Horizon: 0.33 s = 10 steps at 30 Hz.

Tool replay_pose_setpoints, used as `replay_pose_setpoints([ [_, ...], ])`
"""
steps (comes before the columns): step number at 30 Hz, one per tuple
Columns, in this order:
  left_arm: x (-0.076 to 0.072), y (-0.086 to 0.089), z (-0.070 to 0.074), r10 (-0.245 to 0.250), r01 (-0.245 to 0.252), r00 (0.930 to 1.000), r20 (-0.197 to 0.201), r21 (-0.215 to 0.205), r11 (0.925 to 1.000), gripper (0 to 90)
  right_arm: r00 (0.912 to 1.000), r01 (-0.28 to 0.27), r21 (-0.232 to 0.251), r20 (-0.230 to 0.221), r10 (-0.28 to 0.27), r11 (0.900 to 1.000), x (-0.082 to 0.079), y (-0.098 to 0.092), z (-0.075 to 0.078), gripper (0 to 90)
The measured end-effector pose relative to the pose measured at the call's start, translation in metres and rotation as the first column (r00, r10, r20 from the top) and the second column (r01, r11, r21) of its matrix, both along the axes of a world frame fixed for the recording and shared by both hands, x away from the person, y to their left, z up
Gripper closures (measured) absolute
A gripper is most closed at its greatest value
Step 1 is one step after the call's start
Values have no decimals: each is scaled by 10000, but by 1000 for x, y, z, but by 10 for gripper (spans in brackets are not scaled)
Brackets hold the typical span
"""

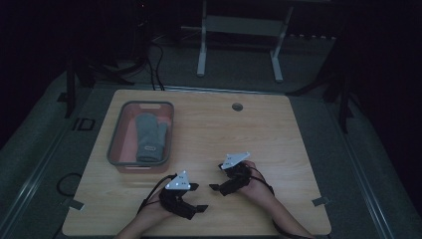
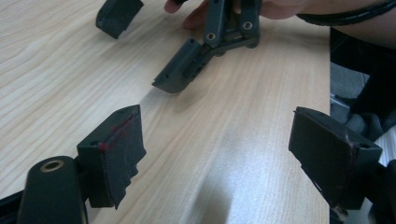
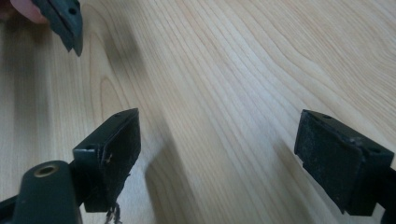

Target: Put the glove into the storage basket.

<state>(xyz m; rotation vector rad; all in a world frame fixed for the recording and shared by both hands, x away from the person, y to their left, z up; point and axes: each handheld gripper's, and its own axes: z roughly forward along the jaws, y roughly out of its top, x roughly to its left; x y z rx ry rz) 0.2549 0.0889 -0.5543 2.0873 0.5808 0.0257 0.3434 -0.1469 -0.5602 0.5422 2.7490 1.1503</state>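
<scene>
A grey mitten point(image 1: 151, 135) lies in a grey-rimmed bin point(image 1: 115, 134) with a pink inside, at the left of the wooden table point(image 1: 259, 134). My left gripper point(image 1: 199, 196) is near the front edge, open, with nothing between its jaws; its own view shows it point(image 2: 219, 149) low over bare wood. My right gripper point(image 1: 217, 177) is just to the right and a little farther in, also open and empty, low over the wood point(image 3: 219, 149). The two grippers face each other: the right gripper point(image 2: 149, 44) appears ahead in the left gripper view, and a fingertip of the left gripper point(image 3: 65, 23) at the top left of the right gripper view.
A round cable hole point(image 1: 237, 106) sits at the table's far middle. Tape tabs point(image 1: 73, 203) point(image 1: 321, 201) mark the front corners. Beyond the table stands a white desk frame point(image 1: 239, 30), with cables point(image 1: 154, 64) on the dark floor.
</scene>
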Motion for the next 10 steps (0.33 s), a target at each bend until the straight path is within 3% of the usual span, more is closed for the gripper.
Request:
replay_pose_setpoints([
  [3, -1, -1, -3, -40, 40, 10000, -21, -39, 10000, 185, 9999, 91, 183, 69, -92, 9998, -2, -4, -1, 148],
  [10, -1, 0, -2, -99, 98, 9999, -77, -151, 9998, 185, 9996, 72, 73, 267, -73, 9999, -3, -4, -1, 148],
])
